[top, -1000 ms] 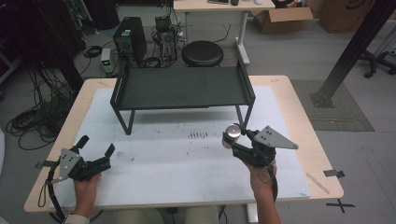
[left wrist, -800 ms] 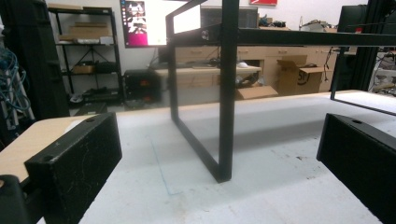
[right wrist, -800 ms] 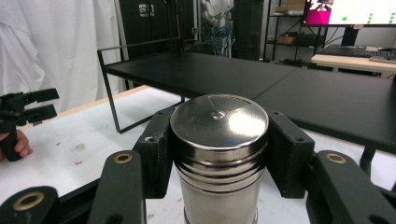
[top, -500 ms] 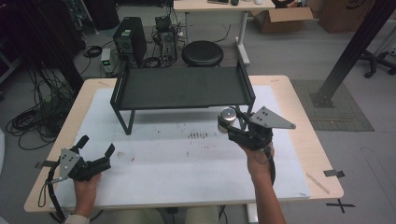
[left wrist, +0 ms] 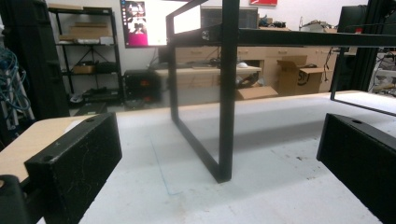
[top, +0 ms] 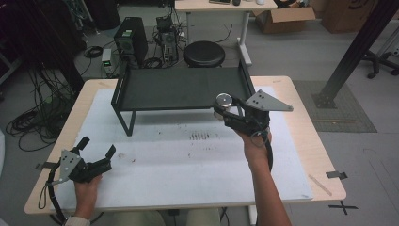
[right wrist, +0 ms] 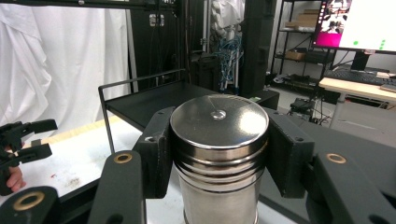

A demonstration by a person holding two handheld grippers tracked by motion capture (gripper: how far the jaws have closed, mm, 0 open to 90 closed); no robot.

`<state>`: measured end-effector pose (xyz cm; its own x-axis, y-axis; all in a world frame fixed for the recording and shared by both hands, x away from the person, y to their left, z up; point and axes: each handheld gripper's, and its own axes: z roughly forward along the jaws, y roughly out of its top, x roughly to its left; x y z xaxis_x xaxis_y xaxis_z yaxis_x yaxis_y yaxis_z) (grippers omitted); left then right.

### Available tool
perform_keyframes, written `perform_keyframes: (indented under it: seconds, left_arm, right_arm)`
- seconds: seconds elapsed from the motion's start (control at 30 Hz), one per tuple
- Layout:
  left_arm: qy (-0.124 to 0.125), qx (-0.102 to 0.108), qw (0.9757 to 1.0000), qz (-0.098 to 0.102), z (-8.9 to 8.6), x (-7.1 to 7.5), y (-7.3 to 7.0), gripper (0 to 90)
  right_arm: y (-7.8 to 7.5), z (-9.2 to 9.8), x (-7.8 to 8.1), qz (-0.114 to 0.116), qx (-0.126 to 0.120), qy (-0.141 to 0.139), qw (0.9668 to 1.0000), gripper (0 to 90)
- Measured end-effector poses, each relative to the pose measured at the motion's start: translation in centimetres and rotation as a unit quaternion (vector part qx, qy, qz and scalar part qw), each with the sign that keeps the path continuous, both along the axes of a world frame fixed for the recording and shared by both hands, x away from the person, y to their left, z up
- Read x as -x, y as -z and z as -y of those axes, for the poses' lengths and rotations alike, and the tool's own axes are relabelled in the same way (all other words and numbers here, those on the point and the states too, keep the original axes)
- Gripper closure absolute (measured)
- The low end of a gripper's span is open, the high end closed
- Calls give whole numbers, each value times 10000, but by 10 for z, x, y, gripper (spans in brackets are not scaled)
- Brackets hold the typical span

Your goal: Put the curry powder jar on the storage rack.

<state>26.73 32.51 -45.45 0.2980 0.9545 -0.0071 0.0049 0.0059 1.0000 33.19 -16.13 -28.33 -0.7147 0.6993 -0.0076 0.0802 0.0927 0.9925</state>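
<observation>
A shiny metal cylinder (right wrist: 218, 149) with a ridged lid stands upright between the black pads of my right gripper (right wrist: 218, 154), which is shut on it. In the high view this cylinder (top: 224, 100) hangs in the air by the front right corner of the black raised shelf (top: 181, 88), held by the right gripper (top: 226, 112). My left gripper (top: 97, 147) rests low at the table's front left, open, nothing between its fingers. In the left gripper view its two pads (left wrist: 74, 163) stand wide apart, facing a shelf leg (left wrist: 227, 93).
A white mat (top: 188, 155) covers most of the wooden table (top: 301, 122). The black shelf stands on thin legs at the back of the mat. A round stool (top: 203, 52) and computer gear sit on the floor beyond the table.
My right gripper has risen and moved left and away with the cylinder, from above the mat's right side to the shelf's front right corner. The left gripper has stayed put.
</observation>
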Motion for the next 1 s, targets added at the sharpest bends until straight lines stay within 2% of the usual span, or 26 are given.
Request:
perform_keyframes:
  seconds: [1.0]
  left_arm:
    - [1,3,10000,-6,0,0,0,4]
  right_arm:
    - [-37,-34,-60,65,141,-31,9999,487]
